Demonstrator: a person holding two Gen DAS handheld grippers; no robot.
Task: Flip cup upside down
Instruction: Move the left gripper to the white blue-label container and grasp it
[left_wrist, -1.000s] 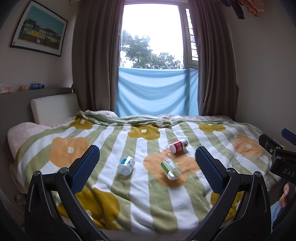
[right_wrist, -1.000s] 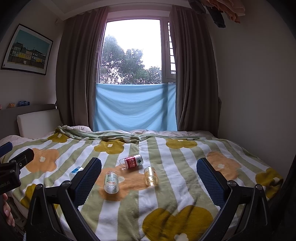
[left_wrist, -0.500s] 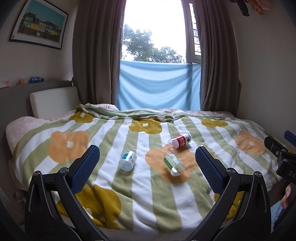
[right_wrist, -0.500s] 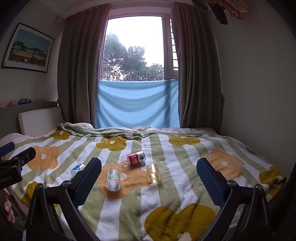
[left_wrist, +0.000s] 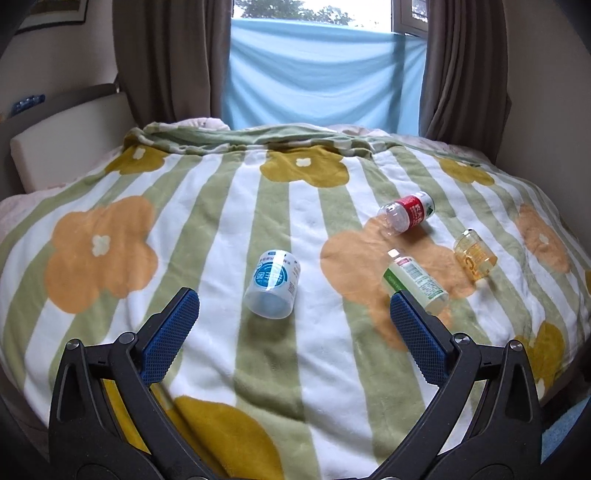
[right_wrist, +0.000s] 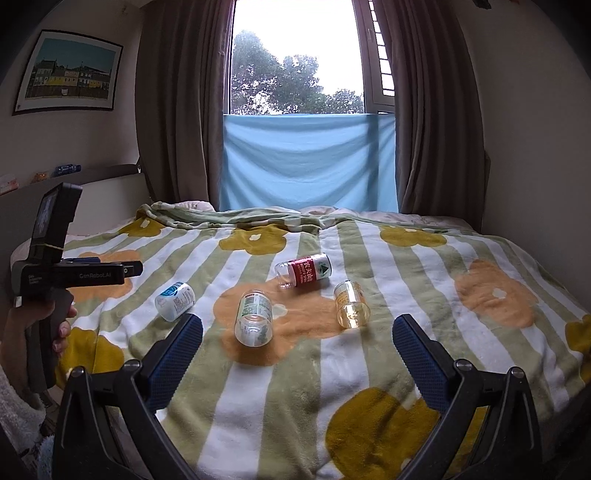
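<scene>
Both grippers hover over a bed w/ a striped, flowered blanket (left_wrist: 332, 354). Nearest, the left gripper (left_wrist: 294, 318) has its blue-padded jaws spread wide, holding nothing. Just beyond them a blue-labelled cup (left_wrist: 272, 283) lies on its side, mouth toward the camera. The right gripper (right_wrist: 297, 340) is also spread wide & empty. Ahead of it lie a green-labelled cup (right_wrist: 254, 313) & an amber cup (right_wrist: 351, 304), both on their sides; further back, a red-labelled cup (right_wrist: 306, 273). Far end: blue cloth (right_wrist: 308, 162) under the window, btwn brown curtains (right_wrist: 181, 99).
</scene>
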